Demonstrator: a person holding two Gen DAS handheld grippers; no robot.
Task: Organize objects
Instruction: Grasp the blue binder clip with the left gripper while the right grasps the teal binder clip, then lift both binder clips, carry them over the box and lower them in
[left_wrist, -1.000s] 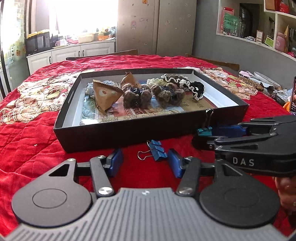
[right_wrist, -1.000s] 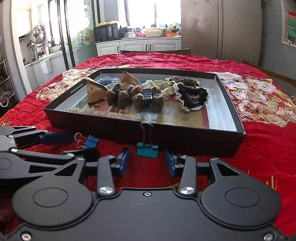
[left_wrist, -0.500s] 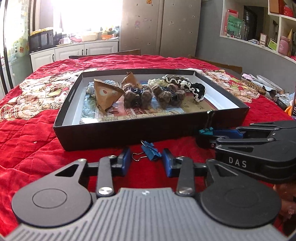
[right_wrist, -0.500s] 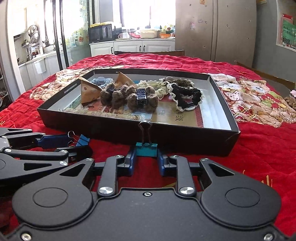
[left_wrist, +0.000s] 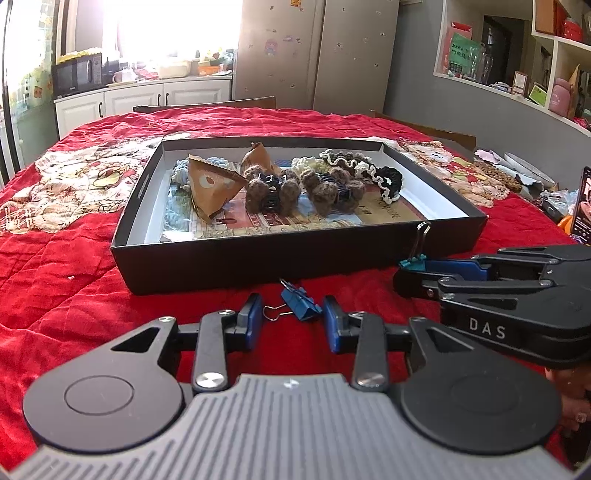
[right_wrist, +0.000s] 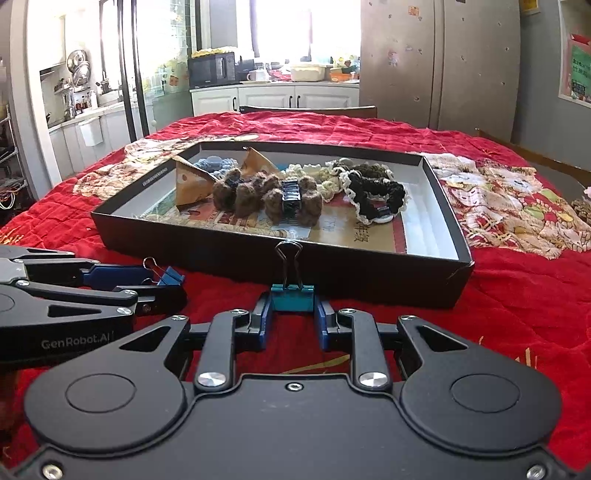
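Right wrist view: my right gripper (right_wrist: 293, 325) pinches a teal clip (right_wrist: 292, 295); my left gripper (left_wrist: 291, 323) clamps a blue clip (left_wrist: 301, 308); the black box (right_wrist: 258, 254) holds scrunchies (right_wrist: 373, 194) (and furry hair clips (right_wrist: 273, 197)).

The black box (right_wrist: 258, 258) stands as a wall just behind both grippers. Red cloth (left_wrist: 66, 280) toward the table's left edge lies bare, giving passage there.

A black microwave (right_wrist: 211, 68) sits on the white kitchen counter (right_wrist: 295, 84). Right of the microwave stand a white mug (right_wrist: 251, 75) and a cream tub (right_wrist: 306, 72). Further right rises a tall grey cabinet (right_wrist: 436, 62). Left of the microwave, steel pans (right_wrist: 78, 66) hang.
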